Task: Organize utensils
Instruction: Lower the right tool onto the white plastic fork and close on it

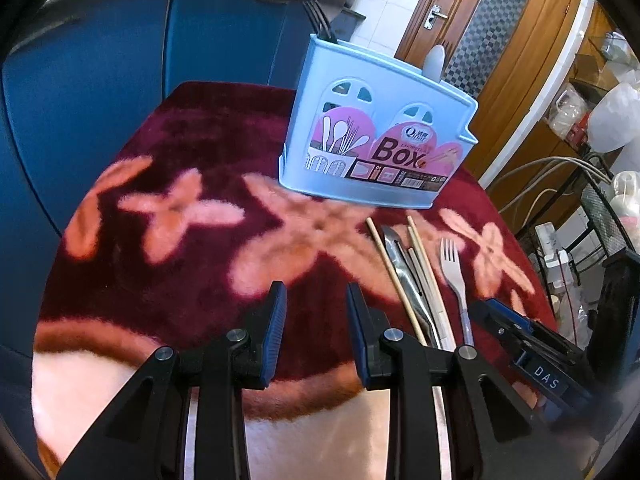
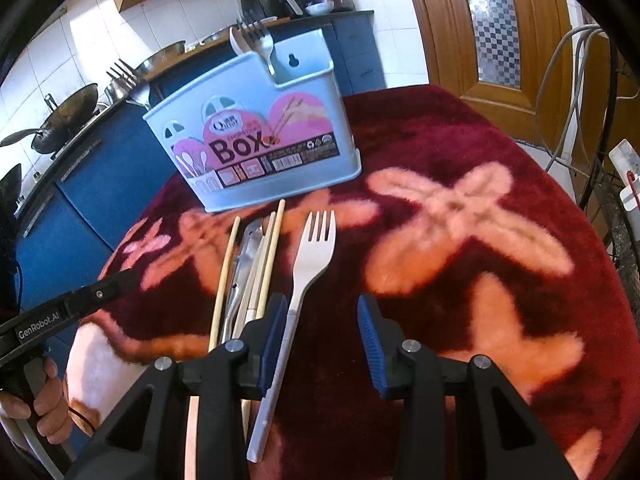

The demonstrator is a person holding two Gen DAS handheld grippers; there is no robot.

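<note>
A light blue utensil box (image 1: 376, 136) (image 2: 256, 140) stands upright on the plush table cover, with a spoon and fork (image 2: 262, 46) sticking out of its top. In front of it lie wooden chopsticks (image 1: 390, 268) (image 2: 228, 264), a metal utensil (image 1: 404, 276) (image 2: 246, 256) and a white fork (image 1: 454, 272) (image 2: 314, 248). My left gripper (image 1: 316, 300) is open over bare cloth, left of the pile. My right gripper (image 2: 323, 308) is open low over the fork's handle, which runs just inside its left finger (image 2: 276, 320); the pads do not press on it.
The round table wears a dark red cover with pink flowers (image 2: 460, 216). Blue cabinets (image 1: 100, 80) stand behind, with woks on the counter (image 2: 64, 120). A wooden door (image 1: 492, 52) and cables (image 2: 568, 92) are to the right. A hand (image 2: 40, 384) holds the left tool.
</note>
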